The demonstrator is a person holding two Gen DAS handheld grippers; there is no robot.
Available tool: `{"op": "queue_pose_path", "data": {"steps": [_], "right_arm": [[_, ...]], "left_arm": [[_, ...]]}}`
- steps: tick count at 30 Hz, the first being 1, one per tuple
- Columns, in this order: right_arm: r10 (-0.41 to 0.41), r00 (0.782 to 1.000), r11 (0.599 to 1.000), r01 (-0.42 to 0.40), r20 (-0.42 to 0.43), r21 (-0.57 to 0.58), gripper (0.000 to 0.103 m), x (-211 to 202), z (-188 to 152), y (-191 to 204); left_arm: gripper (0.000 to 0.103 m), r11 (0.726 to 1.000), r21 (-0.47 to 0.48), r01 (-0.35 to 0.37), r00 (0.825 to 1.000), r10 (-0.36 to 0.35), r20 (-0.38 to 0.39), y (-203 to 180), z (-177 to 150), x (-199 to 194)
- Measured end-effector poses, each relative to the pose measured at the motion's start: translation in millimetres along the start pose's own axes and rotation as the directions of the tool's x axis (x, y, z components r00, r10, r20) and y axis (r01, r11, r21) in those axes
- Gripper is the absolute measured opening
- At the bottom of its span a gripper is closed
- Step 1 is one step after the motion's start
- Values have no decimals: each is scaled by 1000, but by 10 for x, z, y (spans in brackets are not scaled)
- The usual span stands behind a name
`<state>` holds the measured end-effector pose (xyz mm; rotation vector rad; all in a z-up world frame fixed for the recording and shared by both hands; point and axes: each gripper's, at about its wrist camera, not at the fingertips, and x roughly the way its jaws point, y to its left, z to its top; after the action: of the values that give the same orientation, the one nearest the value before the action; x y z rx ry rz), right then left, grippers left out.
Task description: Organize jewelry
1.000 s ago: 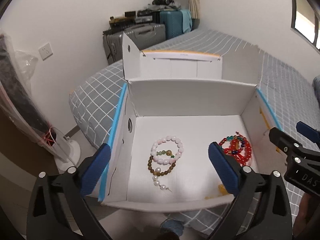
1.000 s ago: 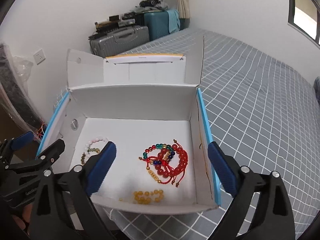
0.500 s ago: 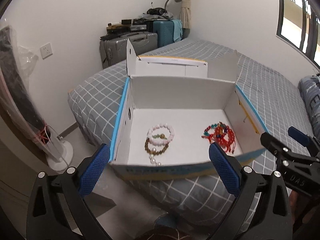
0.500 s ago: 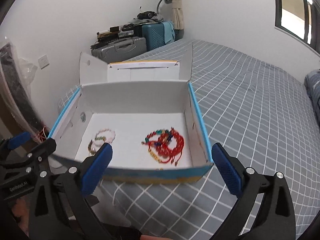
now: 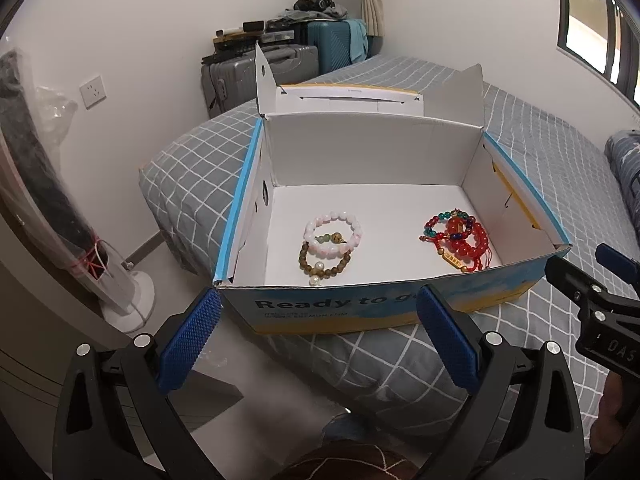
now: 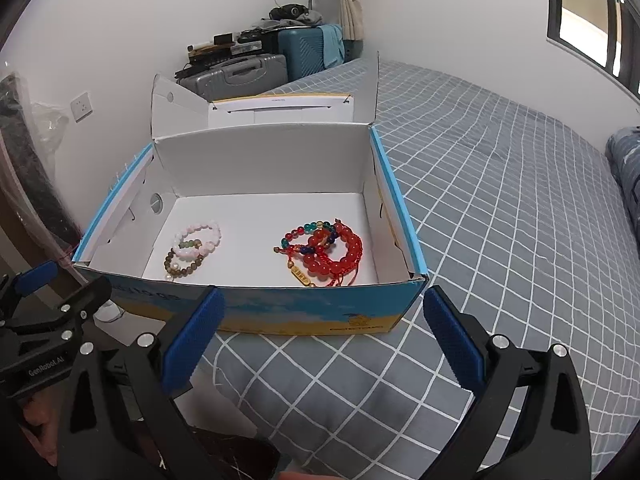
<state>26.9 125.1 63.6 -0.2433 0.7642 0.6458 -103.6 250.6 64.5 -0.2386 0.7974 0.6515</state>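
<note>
An open white cardboard box with blue edges [image 5: 400, 312] [image 6: 304, 312] sits on the corner of a bed. On its floor at the left lie a pink bead bracelet [image 5: 333, 232] [image 6: 198, 240] and a brown bead bracelet [image 5: 325, 266] [image 6: 182, 266]. At the right lies a pile of red bead and cord bracelets [image 5: 460, 242] [image 6: 326, 252]. My left gripper [image 5: 318, 340] is open and empty, held back in front of the box. My right gripper [image 6: 320, 336] is open and empty, also short of the box's front wall.
The bed has a grey checked cover [image 6: 500, 200]. Suitcases [image 5: 272, 68] with clutter stand against the far wall. A white fan base [image 5: 128, 304] and a wrapped dark object [image 5: 36, 160] stand on the floor at the left. A pillow [image 6: 628, 168] lies at the right.
Both grippers have pulled back and away from over the box. The box's printed front wall now shows, and the yellow beads near that wall are hidden.
</note>
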Motion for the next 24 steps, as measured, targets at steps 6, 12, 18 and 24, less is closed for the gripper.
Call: {"op": "queue_pose_path", "data": {"steps": [6,12,18,24], "right_arm": [[-8,1000,1000,8,-3,0,95,18,-5,15],[-7,1000,1000,7,-2,2,95,-3,-9,-2],[-6,1000,1000,6,-3,-1,95,-13,-13,-4],[-8,1000,1000,8,-6,1,95,-8,-14,-21]], "left_arm": [[97,1000,9,-4,1000,4,-3,-38,22,8],[97,1000,3,-6,1000,6,-3,-33,47,12],[97,1000,-5,9,1000,-9,1,-42,51,12],[97,1000,-18,18,1000,-18,-22,-36,49,41]]}}
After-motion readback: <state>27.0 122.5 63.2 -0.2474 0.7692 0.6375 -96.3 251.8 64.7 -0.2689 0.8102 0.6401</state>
